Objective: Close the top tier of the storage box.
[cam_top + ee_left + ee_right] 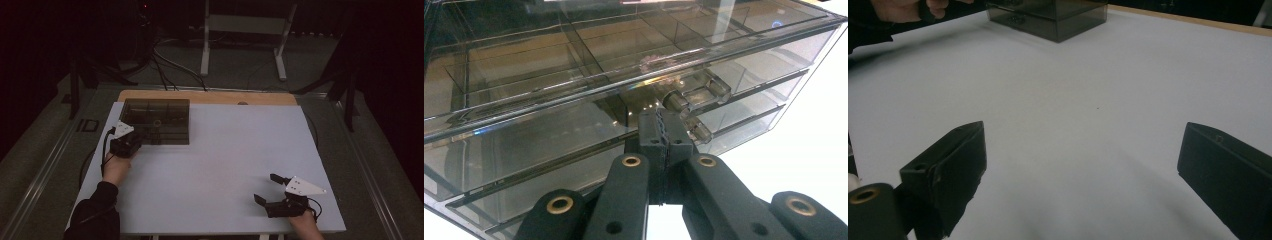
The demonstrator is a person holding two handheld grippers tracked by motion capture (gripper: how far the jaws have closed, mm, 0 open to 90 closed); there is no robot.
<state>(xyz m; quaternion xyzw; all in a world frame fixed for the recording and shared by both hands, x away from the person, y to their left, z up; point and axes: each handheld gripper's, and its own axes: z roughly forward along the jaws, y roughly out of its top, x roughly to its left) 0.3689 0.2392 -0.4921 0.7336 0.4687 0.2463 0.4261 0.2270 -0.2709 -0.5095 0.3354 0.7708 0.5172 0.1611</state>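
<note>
your left gripper (663, 131) has its jaws closed together, tips at the front of the smoked clear drawer box (157, 120), just below a drawer handle (696, 97); whether they pinch anything cannot be told. the box stands at the far left of the white surface (225, 165). your right gripper (270, 189) rests at the near right, well apart, jaws wide with nothing between them.

left claw (134, 141) reaches forward at the far left, jaws pressed together, hand (116, 169) and dark sleeve (95, 215) behind it. right claw (267, 188) sits low at near right, jaws spread wide, pointing left.
</note>
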